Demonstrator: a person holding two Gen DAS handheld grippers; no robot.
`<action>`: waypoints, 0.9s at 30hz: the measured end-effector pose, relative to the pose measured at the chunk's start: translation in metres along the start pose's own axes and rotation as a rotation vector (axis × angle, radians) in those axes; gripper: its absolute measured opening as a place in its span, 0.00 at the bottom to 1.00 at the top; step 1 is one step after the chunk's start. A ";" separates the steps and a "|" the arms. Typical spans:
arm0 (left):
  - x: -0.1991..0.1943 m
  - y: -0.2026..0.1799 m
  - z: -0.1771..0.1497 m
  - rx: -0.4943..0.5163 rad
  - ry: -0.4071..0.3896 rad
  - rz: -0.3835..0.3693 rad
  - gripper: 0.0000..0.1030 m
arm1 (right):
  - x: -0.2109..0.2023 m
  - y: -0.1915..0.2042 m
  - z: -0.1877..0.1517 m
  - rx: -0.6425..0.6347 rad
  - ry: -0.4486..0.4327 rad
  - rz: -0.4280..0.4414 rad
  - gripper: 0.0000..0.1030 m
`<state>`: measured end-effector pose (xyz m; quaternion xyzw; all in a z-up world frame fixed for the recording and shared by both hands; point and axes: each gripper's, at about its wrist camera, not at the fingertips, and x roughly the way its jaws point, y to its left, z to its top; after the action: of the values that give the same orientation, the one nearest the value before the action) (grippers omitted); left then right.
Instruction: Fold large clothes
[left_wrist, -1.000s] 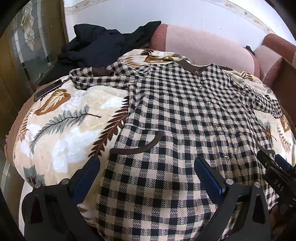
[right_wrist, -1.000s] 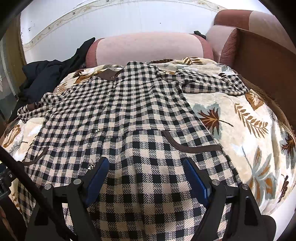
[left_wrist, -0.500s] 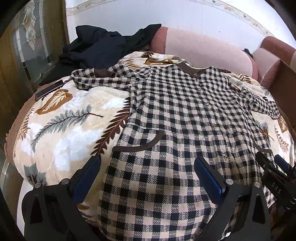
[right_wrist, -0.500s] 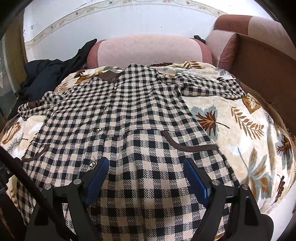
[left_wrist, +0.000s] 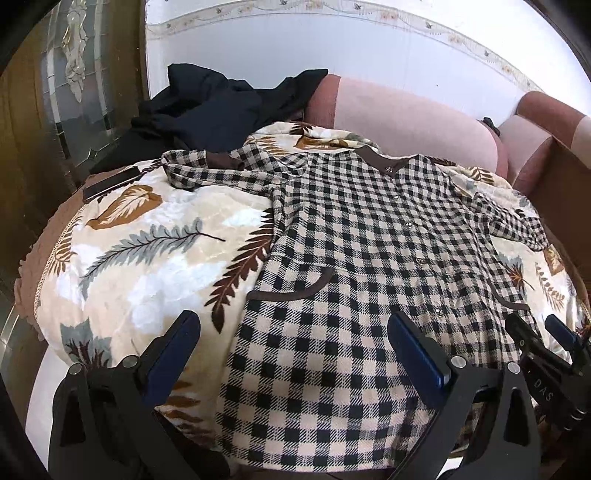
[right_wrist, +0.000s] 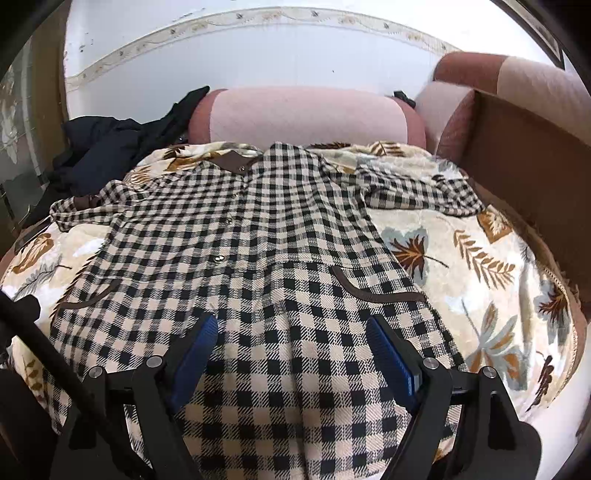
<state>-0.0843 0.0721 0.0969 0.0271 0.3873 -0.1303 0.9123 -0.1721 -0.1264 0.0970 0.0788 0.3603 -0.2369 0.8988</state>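
A large black-and-cream checked shirt (left_wrist: 362, 236) with a brown collar lies spread face up, buttoned, on a leaf-patterned blanket (left_wrist: 147, 258). Its sleeves stretch out left and right, and its hem hangs over the near edge. My left gripper (left_wrist: 291, 332) is open above the shirt's lower left part, by the left pocket. My right gripper (right_wrist: 291, 332) is open above the lower right part (right_wrist: 295, 266), left of the right pocket. Neither holds any cloth. The right gripper's fingers (left_wrist: 532, 343) show at the lower right of the left wrist view.
A pile of dark clothes (left_wrist: 214, 107) lies at the back left. A pink bolster cushion (right_wrist: 306, 114) runs along the back. A brown wooden side panel (right_wrist: 532, 147) stands on the right. A dark flat object (left_wrist: 110, 182) rests on the blanket's left edge.
Both grippers have drawn back and slightly up from the shirt, so it looks a little smaller and farther. The shirt has not moved.
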 end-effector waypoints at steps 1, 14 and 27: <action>-0.002 0.001 -0.001 0.000 -0.001 0.002 0.99 | -0.004 0.002 -0.002 -0.007 -0.007 0.001 0.84; 0.012 0.062 0.022 -0.081 0.013 0.088 0.99 | -0.001 0.015 0.016 -0.068 -0.032 0.047 0.84; 0.165 0.102 0.181 0.091 0.005 0.165 0.95 | 0.112 0.022 0.049 -0.114 0.007 0.088 0.85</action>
<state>0.1786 0.1072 0.0998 0.1009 0.3797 -0.0722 0.9168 -0.0611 -0.1636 0.0556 0.0442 0.3727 -0.1757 0.9101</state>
